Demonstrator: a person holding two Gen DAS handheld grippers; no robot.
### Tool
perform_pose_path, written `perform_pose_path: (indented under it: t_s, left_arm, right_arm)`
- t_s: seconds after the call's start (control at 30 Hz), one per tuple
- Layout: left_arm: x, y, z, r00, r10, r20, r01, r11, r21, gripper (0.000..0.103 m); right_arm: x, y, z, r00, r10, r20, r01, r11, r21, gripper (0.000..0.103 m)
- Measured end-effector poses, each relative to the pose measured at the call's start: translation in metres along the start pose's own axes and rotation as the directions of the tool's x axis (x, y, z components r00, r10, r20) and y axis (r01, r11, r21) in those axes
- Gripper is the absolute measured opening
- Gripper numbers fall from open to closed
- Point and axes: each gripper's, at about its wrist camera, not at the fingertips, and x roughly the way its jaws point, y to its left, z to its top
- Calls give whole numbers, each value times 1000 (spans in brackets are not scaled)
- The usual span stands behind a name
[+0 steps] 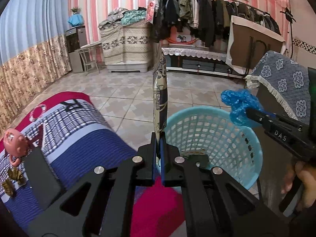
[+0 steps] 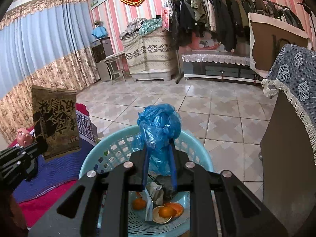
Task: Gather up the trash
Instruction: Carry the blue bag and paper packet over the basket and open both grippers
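My left gripper (image 1: 158, 136) is shut on a flat gold-and-black snack wrapper (image 1: 160, 96), held upright and edge-on beside the near-left rim of the light blue mesh basket (image 1: 254, 144). The wrapper's printed face shows in the right wrist view (image 2: 55, 122), with the left gripper (image 2: 38, 146) below it. My right gripper (image 2: 159, 148) is shut on a crumpled blue plastic bag (image 2: 158, 122), held above the basket (image 2: 197, 144). It also shows in the left wrist view (image 1: 250, 112) with the bag (image 1: 237, 106). Orange peels (image 2: 167, 210) and paper scraps lie inside the basket.
A red and blue patterned mat (image 1: 79, 130) lies left of the basket with a pink doll head (image 1: 14, 141), a black flat object (image 1: 41, 177) and brown scraps (image 1: 11, 179). A cloth-covered cabinet (image 1: 284, 90) stands at right. Tiled floor, clothes rack (image 1: 207, 17) and furniture behind.
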Motion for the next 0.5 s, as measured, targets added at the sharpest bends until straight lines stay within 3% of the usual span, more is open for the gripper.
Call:
perform_pose_path:
  t_s: [0.17, 0.3, 0.37, 0.4, 0.5]
  left_arm:
    - [7, -19, -3, 999, -36, -5, 36, 999, 24, 2]
    - [18, -30, -8, 1000, -21, -23, 22, 998, 59, 6]
    - [19, -32, -8, 1000, -10, -23, 11, 998, 67, 30]
    - [18, -31, -8, 1000, -4, -15, 5, 998, 64, 49]
    - [13, -24, -6, 999, 38, 16, -39, 997, 61, 72]
  right_arm:
    - [1, -5, -2, 1000, -15, -8, 15, 1000, 12, 19]
    - [1, -7, -3, 1000, -22, -12, 22, 1000, 20, 19]
    - [0, -6, -3, 1000, -25, -11, 26, 1000, 17, 19]
    - [0, -6, -3, 1000, -28, -11, 28, 999, 15, 19]
    - [0, -5, -4, 999, -30, -14, 30, 999, 15, 19]
